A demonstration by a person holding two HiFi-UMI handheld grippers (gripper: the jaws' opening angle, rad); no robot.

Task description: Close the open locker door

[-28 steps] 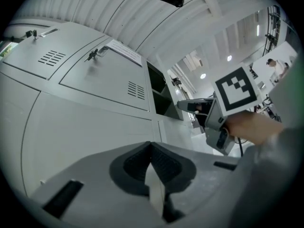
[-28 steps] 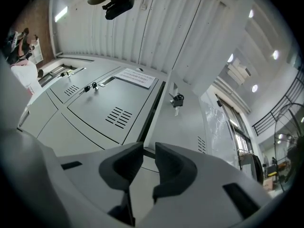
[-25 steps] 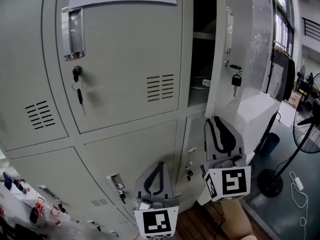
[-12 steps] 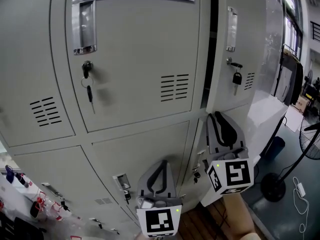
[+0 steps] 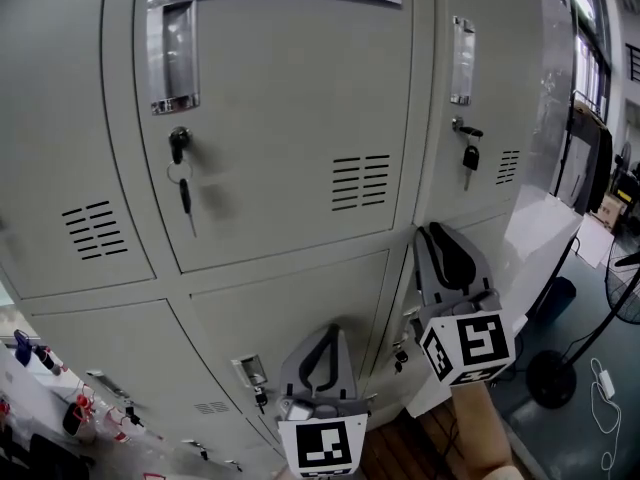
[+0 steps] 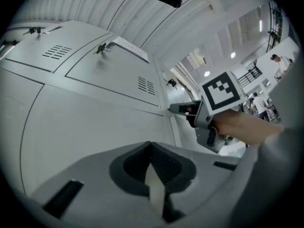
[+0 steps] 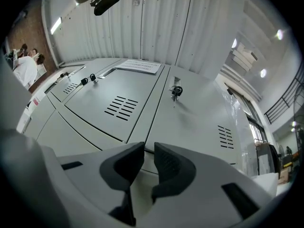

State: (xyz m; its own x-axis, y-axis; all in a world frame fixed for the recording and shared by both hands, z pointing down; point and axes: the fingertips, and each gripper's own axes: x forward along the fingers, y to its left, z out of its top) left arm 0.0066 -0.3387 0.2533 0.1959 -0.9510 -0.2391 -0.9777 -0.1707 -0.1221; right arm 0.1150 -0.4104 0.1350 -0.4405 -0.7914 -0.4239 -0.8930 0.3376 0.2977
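Grey lockers (image 5: 290, 308) — right gripper (image 5: 436, 234) angled upward by the locker door (image 5: 490, 88).

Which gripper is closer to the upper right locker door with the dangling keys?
Right. The right gripper sits just below the upper right locker door; the left gripper is lower and further left, before the lower lockers.
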